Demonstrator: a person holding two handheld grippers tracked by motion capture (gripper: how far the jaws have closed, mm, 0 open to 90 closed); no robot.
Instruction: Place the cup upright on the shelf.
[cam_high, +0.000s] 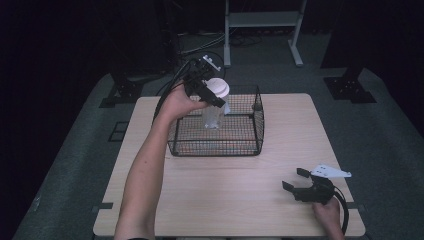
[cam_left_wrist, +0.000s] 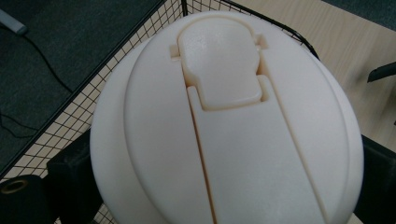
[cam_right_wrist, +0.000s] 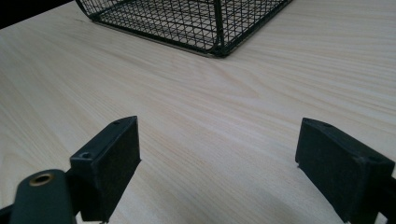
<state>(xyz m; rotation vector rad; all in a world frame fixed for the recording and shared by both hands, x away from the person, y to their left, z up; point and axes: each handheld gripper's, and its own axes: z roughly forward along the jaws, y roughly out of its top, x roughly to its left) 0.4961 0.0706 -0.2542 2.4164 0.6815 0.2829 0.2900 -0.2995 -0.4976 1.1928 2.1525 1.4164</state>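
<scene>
Bottle (cam_high: 215, 107) work sits over the table (cam_high: 280, 210), the largest thing here, a pale wood top with a black wire basket (cam_high: 245, 145) standing toward its far side. Clear in the body and capped with a wide cream lid (cam_left_wrist: 224, 121), the bottle hangs upright inside the basket's left part, near the left wall; whether its base touches the mesh floor I cannot tell. The left gripper (cam_high: 207, 90) comes in from above and behind, jaws clamped on either side of the lid, which its own view shows wedged between the two black pads with the flip cap facing up. The right gripper (cam_high: 300, 182) rests low at the table's near right corner, well apart from the basket, jaws spread wide and holding nothing; its view looks across bare wood toward a basket corner (cam_right_wrist: 217, 49).

Risks, as I judge them: the grip is on the lid alone, so a loosely fitted lid could part from the body and drop it. The smooth, rounded lid could also slip out of the pads if the hand tilts. Moving sideways, the bottle could catch the nearby wire wall and drag or tip the light basket, since the free gripper is too far off to steady it. Letting go before the base is seated could topple it.
</scene>
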